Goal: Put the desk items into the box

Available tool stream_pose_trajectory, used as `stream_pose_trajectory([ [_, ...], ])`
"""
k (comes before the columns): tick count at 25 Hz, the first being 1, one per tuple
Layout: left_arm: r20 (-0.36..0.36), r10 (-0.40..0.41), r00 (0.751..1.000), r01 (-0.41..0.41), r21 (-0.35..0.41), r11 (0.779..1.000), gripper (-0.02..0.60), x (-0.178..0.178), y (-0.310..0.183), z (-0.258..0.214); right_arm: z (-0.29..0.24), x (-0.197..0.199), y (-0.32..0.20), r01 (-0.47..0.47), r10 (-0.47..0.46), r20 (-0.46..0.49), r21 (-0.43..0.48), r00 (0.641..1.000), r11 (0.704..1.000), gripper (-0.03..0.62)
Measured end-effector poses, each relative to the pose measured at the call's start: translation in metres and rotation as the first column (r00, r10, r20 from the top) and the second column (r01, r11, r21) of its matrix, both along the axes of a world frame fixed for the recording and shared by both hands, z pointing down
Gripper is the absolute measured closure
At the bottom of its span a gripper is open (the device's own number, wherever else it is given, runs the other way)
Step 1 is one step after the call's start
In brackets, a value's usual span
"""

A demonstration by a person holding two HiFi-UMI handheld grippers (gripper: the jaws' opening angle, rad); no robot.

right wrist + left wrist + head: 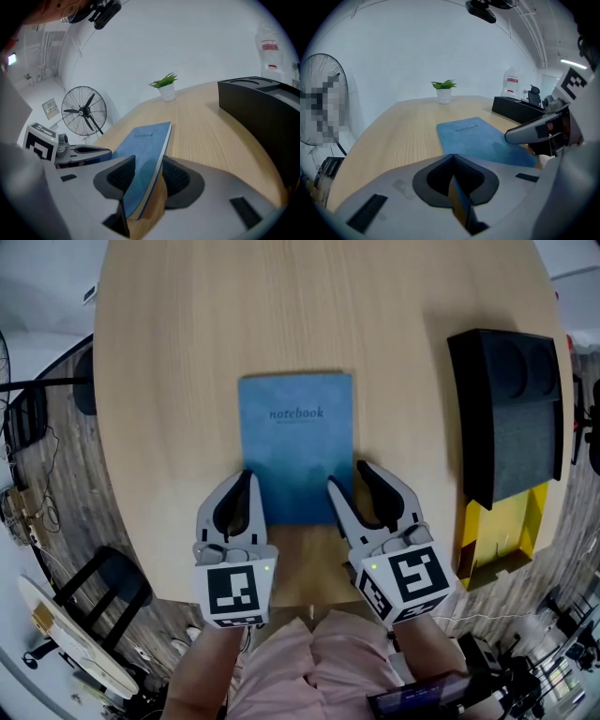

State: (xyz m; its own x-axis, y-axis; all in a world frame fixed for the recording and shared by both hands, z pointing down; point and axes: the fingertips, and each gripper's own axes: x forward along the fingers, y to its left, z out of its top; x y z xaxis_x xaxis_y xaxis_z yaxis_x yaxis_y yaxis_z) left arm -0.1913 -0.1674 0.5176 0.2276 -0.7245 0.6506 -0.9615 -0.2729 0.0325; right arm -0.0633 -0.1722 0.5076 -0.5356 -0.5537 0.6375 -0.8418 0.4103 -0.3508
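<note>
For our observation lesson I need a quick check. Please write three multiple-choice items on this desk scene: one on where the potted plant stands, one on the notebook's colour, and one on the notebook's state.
1. Where does the potted plant stand?
A. on the floor
B. at the far edge of the table
C. on a wall shelf

2. What colour is the cover of the notebook?
A. red
B. green
C. blue

3. How is the notebook lying?
A. closed and flat on the table
B. open at the middle
C. upright on its spine

Answers:
1. B, as the left gripper view shows the plant at the tabletop's far edge, beyond the notebook.
2. C, as the cover is blue in every view.
3. A, as the head view shows it flat, cover up, with its title showing.
</note>
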Motion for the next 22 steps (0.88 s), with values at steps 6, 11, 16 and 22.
stream_pose_trajectory([
  [6,-0.055,-0.016,0.998,0.013,-0.046,0.999,0.569,-0.003,0.000,0.002,0.002,-0.001,0.000,0.004,-0.004,-0.006,-0.015,1.000,1.000,0.401],
  [11,-0.039,-0.003,0.999,0.001,-0.035,0.999,0.571,-0.004,0.000,0.002,0.007,-0.010,0.003,0.048,-0.050,-0.049,-0.033,0.998,0.998,0.362],
  [16,-0.062,-0.004,0.998,0.002,-0.041,0.999,0.569,-0.003,0.000,0.003,0.012,-0.016,0.005,0.058,-0.062,-0.097,-0.045,0.993,0.997,0.353],
  [22,-0.075,-0.001,0.997,-0.002,-0.038,0.999,0.569,-0.004,-0.001,0.002,0.010,-0.016,0.003,0.005,-0.008,-0.045,-0.070,0.999,0.998,0.365],
])
